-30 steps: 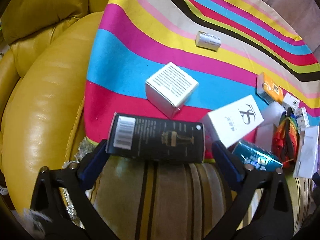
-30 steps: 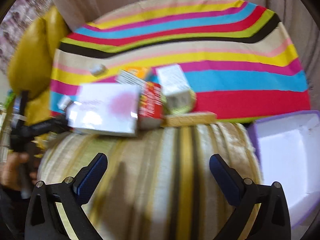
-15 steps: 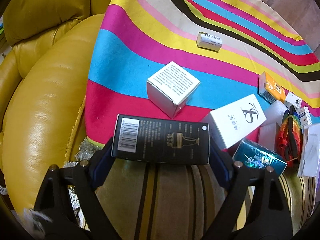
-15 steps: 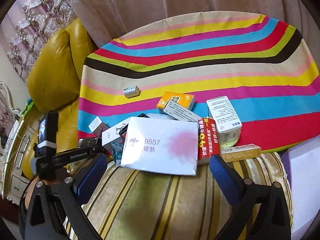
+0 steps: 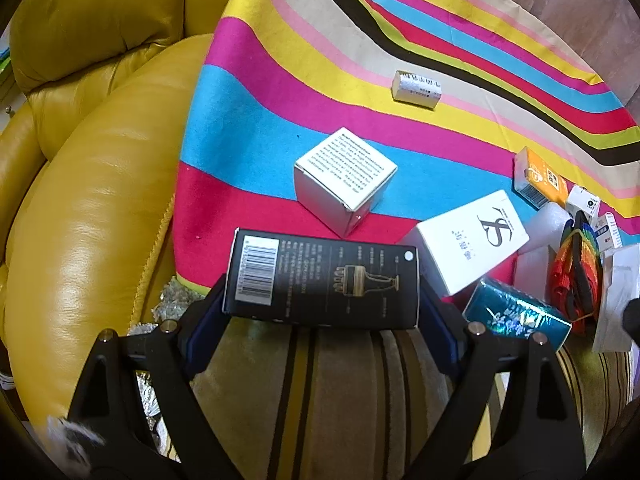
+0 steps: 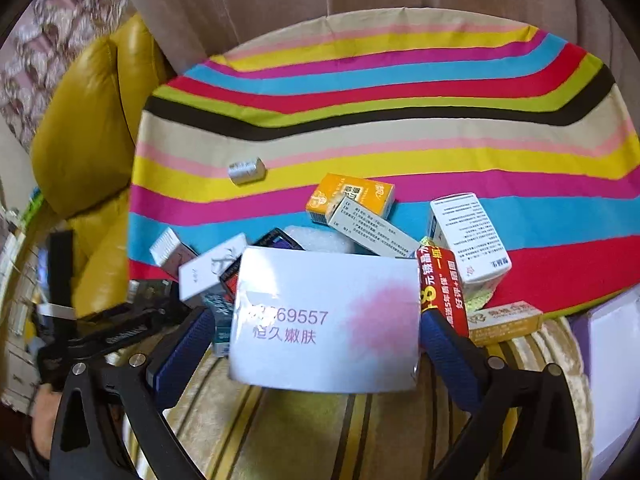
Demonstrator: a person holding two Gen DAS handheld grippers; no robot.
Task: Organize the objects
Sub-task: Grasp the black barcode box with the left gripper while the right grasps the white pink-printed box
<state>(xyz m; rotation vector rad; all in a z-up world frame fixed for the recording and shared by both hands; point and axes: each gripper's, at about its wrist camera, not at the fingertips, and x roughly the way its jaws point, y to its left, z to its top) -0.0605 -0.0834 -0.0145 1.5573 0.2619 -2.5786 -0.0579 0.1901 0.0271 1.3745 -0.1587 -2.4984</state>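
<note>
Between the blue pads of the left gripper sits a black box, lying crosswise at the near edge of the striped cloth, its top bearing a barcode and a gold line drawing; both pads press its short ends, whereas a second ago they stood clear of it. Just behind it are a white cube box printed with small text, a white box with a black monogram and a teal foil box. Further back lies a small silver box, alone.

On the right, the right gripper straddles a flat white box with a pink blot and the digits 69557 above Chinese characters; whether its pads actually press the box I cannot tell. A second ago that box lay well ahead of the fingers. Around it crowd an orange box, a red box with yellow writing and a tall white carton. A lilac container at the far right shows a pale interior; contents are not visible.
</note>
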